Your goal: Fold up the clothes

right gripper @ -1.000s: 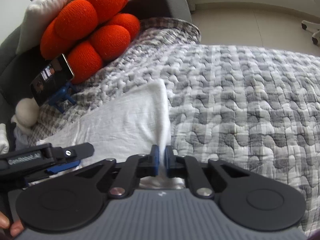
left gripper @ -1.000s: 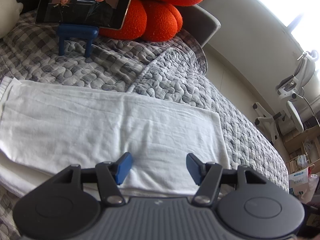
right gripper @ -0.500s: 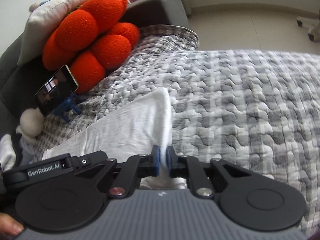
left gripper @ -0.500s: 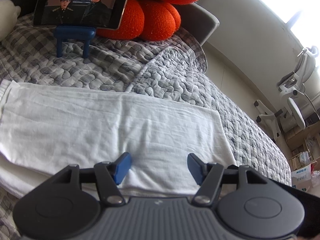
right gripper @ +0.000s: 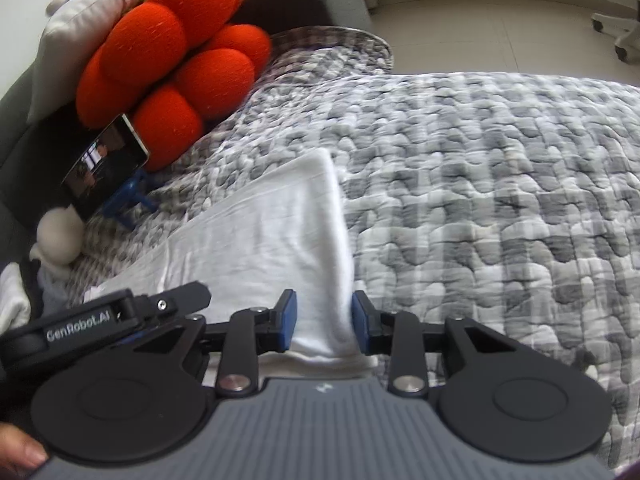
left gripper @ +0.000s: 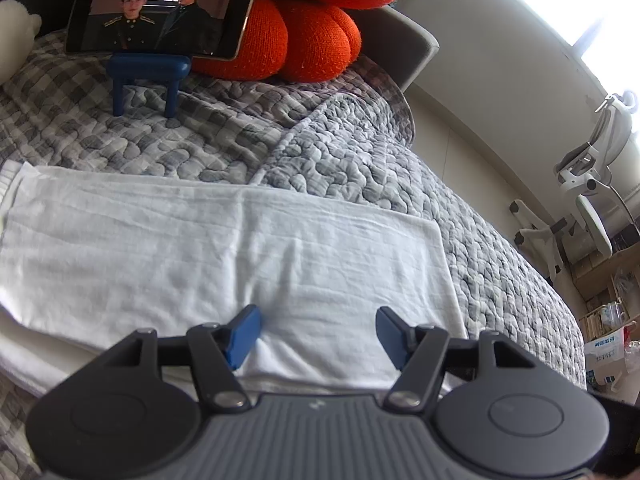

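A white garment lies folded into a long flat strip across the grey quilt. My left gripper hovers open over its near edge, blue pads spread wide with only cloth beneath them. In the right wrist view the same white garment runs away toward the cushions, and my right gripper stands open with its blue pads either side of the garment's near right corner. The left gripper's black body shows at the lower left of that view.
A phone on a blue stand plays a video at the back, against orange cushions. A grey-checked quilt covers the bed. A white office chair stands on the floor to the right. A thumb holds the handle.
My right gripper was shut on the garment's right corner and has now opened, letting the cloth go. The left gripper stayed open and hardly moved.
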{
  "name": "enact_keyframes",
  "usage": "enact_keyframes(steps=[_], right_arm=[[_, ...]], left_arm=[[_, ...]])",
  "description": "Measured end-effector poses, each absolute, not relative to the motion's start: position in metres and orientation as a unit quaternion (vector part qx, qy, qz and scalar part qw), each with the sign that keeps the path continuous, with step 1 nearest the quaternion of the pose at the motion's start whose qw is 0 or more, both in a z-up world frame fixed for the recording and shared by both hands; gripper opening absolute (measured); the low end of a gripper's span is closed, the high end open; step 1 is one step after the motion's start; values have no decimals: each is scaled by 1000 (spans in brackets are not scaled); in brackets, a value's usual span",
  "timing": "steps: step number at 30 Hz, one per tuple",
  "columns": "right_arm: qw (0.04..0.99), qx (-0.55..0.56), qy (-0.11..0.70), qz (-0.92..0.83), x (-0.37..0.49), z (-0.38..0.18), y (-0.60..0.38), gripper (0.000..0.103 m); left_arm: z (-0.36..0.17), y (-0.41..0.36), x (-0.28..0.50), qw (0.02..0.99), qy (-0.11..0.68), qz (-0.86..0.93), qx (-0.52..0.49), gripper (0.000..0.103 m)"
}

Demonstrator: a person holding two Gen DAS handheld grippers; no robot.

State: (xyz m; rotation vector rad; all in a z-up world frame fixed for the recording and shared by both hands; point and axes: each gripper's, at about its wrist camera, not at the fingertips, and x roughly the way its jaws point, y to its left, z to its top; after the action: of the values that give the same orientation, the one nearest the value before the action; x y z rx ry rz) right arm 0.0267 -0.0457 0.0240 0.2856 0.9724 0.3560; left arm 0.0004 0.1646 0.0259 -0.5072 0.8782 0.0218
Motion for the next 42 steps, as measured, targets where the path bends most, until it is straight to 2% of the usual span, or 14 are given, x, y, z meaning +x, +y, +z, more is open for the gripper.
enact_keyframes(steps=[1, 4, 11, 17, 19, 27, 31, 36, 39, 41, 42], right_arm=[[860, 134, 463, 166, 27, 24, -46, 12], [864, 132, 458, 163, 26, 25, -46, 9], [881, 126, 420, 181, 19, 39, -37, 8], [862, 176, 444, 170, 26, 33, -47, 9], [857, 185, 454, 156, 28, 30, -52, 16], [842, 206, 476, 146, 32, 20, -62, 17], [845, 188, 474, 160, 31, 20, -65, 34], [844, 183, 472, 175, 30, 17, -66, 36], [843, 184, 471, 182, 29, 15, -67, 34], [842, 186, 473, 181, 28, 15, -68, 11], [842, 183, 474, 179, 28, 15, -67, 9]], left_arm=[[26, 165, 0, 874, 420, 11, -243, 65], [26, 164, 0, 874, 420, 11, -243, 65], [25, 163, 1, 875, 420, 12, -241, 66], [25, 163, 1, 875, 420, 12, -241, 66], [25, 162, 1, 875, 420, 12, -240, 67], [25, 161, 0, 876, 419, 12, -236, 67], [25, 160, 1, 877, 419, 12, -235, 67], [25, 160, 1, 877, 419, 11, -233, 68], [25, 159, 1, 878, 419, 10, -232, 69], [24, 159, 1, 878, 419, 10, -232, 69], [24, 159, 2, 878, 419, 11, -231, 70]])
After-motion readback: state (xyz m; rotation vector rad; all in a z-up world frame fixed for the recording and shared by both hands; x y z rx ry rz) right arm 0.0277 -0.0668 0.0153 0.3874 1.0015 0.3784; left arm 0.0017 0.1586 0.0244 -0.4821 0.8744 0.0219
